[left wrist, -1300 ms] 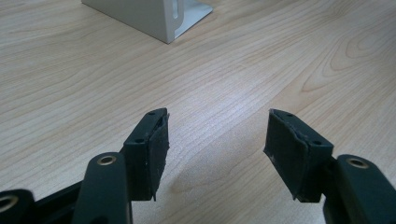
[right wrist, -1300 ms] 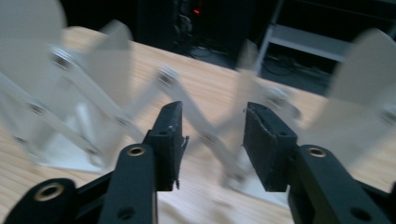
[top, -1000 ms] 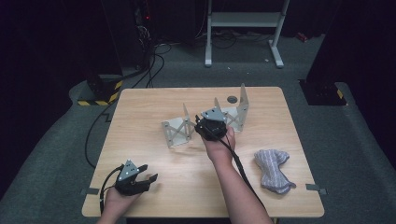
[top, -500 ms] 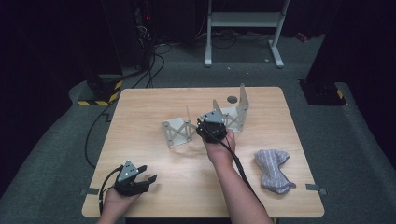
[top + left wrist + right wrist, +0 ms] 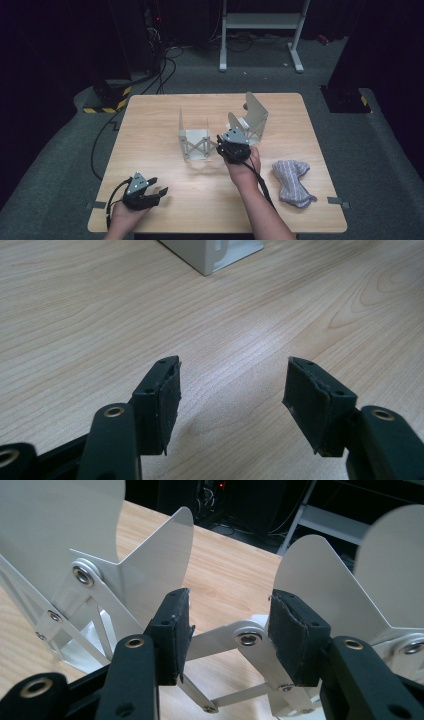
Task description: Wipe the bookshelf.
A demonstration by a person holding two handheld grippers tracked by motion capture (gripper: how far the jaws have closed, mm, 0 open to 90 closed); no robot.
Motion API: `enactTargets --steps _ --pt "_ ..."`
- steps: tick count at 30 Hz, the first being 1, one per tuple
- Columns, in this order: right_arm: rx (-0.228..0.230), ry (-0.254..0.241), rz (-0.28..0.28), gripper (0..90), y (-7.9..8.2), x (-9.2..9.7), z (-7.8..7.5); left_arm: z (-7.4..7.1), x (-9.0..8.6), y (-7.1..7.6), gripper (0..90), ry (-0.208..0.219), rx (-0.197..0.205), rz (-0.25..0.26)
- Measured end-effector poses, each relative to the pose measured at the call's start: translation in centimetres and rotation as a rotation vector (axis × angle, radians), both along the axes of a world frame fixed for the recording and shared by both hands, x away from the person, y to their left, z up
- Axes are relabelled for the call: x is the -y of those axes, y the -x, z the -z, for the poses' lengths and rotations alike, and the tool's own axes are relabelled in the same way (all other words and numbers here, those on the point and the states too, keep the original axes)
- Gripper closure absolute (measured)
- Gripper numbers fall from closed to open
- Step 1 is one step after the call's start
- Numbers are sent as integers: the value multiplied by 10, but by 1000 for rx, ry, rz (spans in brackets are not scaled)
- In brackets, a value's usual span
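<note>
Partly hidden: metal rack [image 5: 150,580] linkage behind right gripper [image 5: 227,630] jaws (just narrowed, gripping nothing); left gripper [image 5: 232,400] jaws wide, empty.

A grey knitted cloth [image 5: 291,182] lies crumpled near the desk's [image 5: 155,150] right edge; a white metal stand [image 5: 260,30] and cables [image 5: 165,60] sit on the floor beyond.

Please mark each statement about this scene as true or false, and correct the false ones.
1. The left gripper holds the cloth. False: its jaws stand open over bare table.
2. The right gripper is at the white metal rack. True.
3. The striped cloth lies to the right of the right forearm. True.
4. The rack stands on the floor. False: it stands on the table.
5. A pivot link of the rack lies between the right gripper's jaws. True.
</note>
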State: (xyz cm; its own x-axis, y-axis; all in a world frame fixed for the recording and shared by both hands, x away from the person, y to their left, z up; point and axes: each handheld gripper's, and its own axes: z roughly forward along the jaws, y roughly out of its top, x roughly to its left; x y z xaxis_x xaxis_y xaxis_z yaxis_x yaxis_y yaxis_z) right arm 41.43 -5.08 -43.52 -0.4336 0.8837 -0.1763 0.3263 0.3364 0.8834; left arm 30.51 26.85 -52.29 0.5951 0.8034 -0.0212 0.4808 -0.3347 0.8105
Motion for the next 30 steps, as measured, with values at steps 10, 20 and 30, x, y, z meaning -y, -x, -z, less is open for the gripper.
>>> enactTargets --steps 10,20,30 --pt "20 14 7 518 24 25 3 1 4 -1 395 -4 -4 4" --pt "40 21 37 518 25 41 -2 1 4 -2 395 -9 -6 3" --pt "85 8 24 522 42 50 -12 1 3 -2 395 -9 -6 4"
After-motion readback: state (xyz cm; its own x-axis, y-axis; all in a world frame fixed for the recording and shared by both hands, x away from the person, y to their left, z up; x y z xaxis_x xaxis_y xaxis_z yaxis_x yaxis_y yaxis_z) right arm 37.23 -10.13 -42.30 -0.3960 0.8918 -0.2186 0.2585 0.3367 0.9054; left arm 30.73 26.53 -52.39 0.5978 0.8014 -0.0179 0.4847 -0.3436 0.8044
